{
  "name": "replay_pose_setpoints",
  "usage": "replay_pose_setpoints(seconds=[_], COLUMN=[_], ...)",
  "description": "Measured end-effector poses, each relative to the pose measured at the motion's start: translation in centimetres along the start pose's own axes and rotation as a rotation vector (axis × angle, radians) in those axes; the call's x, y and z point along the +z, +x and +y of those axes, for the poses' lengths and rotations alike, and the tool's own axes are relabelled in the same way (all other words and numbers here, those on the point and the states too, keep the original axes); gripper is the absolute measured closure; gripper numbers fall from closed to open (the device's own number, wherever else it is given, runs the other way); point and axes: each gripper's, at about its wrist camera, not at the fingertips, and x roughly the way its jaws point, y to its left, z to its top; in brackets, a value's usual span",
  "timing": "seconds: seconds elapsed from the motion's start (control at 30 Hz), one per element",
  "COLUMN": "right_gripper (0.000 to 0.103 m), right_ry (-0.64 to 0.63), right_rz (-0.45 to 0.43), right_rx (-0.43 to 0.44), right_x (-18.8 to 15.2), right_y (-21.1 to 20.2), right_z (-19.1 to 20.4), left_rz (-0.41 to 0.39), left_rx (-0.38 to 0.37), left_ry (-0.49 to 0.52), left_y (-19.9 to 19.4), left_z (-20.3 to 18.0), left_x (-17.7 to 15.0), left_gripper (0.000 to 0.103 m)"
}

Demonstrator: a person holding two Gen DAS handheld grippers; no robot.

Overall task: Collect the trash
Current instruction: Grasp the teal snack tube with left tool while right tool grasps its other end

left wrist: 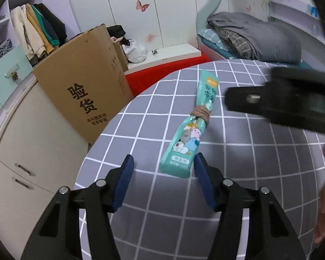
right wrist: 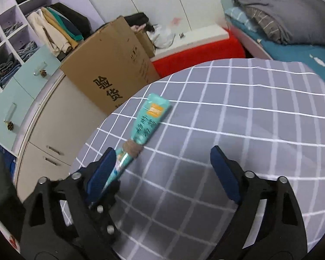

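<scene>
While both pairs of blue-padded jaws stand apart and hold nothing, the left gripper (left wrist: pixel 162 173) is the narrower of the two, roughly half spread, and the right gripper (right wrist: pixel 162 169) is spread wide. Seen from the left wrist, the near end of the teal snack packet (left wrist: pixel 189 134) lies between the left fingertips, close beside the right-hand pad (left wrist: pixel 202 179) but with no pad pressing on it; the opposite pad (left wrist: pixel 124 177) is clear of it. Seen from the right wrist, the same packet (right wrist: pixel 149 117) lies at the left side of the right gripper's gap, its near end passing behind the black body of the left gripper (right wrist: pixel 97 195); the right gripper's far pad (right wrist: pixel 224 173) is well apart from it. A brown band (left wrist: pixel 200 113) is wound around the packet's middle, pinching it to a waist. It lies flat on the round table's grey cloth with white grid lines (left wrist: pixel 260 173), nearer the edge facing the cardboard box (left wrist: pixel 84 95). That box leans beside a cream cabinet (left wrist: pixel 32 143). Farther out are hanging clothes (left wrist: pixel 36 30), a red mat (left wrist: pixel 162 69) and a bed with a grey quilt (left wrist: pixel 260 39).
</scene>
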Motion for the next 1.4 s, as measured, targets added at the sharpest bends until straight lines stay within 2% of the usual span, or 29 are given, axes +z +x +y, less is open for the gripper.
replay_pose_setpoints(seconds=[0.17,0.23,0.4,0.47,0.5,0.53,0.77,0.8,0.83,0.87,0.97,1.17,1.2,1.27,1.33,1.4], right_gripper=[0.037,0.053,0.059,0.06,0.06,0.062,0.071,0.076,0.091,0.095,0.097,0.096,0.096,0.095,0.095,0.079], right_ry=[0.004,-0.017,-0.052,-0.058,-0.062,-0.063,-0.018,-0.008,-0.001,0.002,-0.005,-0.001,0.0,-0.025,-0.039,-0.002], right_rz=[0.029,0.024,0.015,0.011,0.008,0.006,0.019,0.02,0.023,0.019,0.033,0.027,0.022,0.021,0.005,0.005], right_rx=[-0.019,-0.058,-0.105,-0.113,-0.119,-0.12,-0.047,-0.032,-0.019,-0.005,0.018,0.041,0.049,0.056,0.034,0.056], right_x=[1.2,1.6,1.8,1.9,1.8,1.7,1.7,1.6,1.5,1.4,0.8,-0.4,-0.5,-0.7,-0.8,-0.8], right_y=[2.7,3.2,4.0,4.2,4.2,4.2,3.9,3.8,3.7,3.4,3.0,2.2,1.9,1.3,0.7,0.4], right_z=[1.3,1.8,2.7,2.9,3.0,2.9,2.0,1.9,1.7,1.7,2.2,3.0,2.9,3.0,2.8,2.0], left_rz=[-0.001,-0.005,-0.016,-0.016,-0.015,-0.013,-0.017,-0.018,-0.018,-0.017,-0.009,-0.005,-0.001,0.01,0.015,0.023], left_rx=[-0.019,-0.028,-0.044,-0.063,-0.098,-0.119,-0.115,-0.114,-0.103,-0.103,-0.113,-0.112,-0.118,-0.152,-0.149,-0.18], left_ry=[-0.012,0.006,0.056,0.061,0.056,0.05,0.053,0.053,0.051,0.046,0.023,0.04,0.036,0.028,0.011,-0.023], left_y=[0.7,0.9,1.2,1.4,1.4,1.4,0.9,0.8,0.7,0.7,0.2,-1.1,-1.3,-1.5,-1.8,-2.0], left_z=[1.0,1.1,1.0,1.1,1.1,1.1,0.7,0.7,0.8,0.9,1.4,1.6,1.9,2.6,3.6,4.8], left_x=[0.5,0.7,1.2,1.4,1.4,1.4,0.9,0.8,0.7,0.6,0.2,-1.3,-1.6,-2.3,-3.2,-3.8], left_gripper=[0.046,0.046,0.046,0.053,0.063,0.066,0.07,0.079,0.085,0.085,0.086,0.087,0.095,0.097,0.097,0.097])
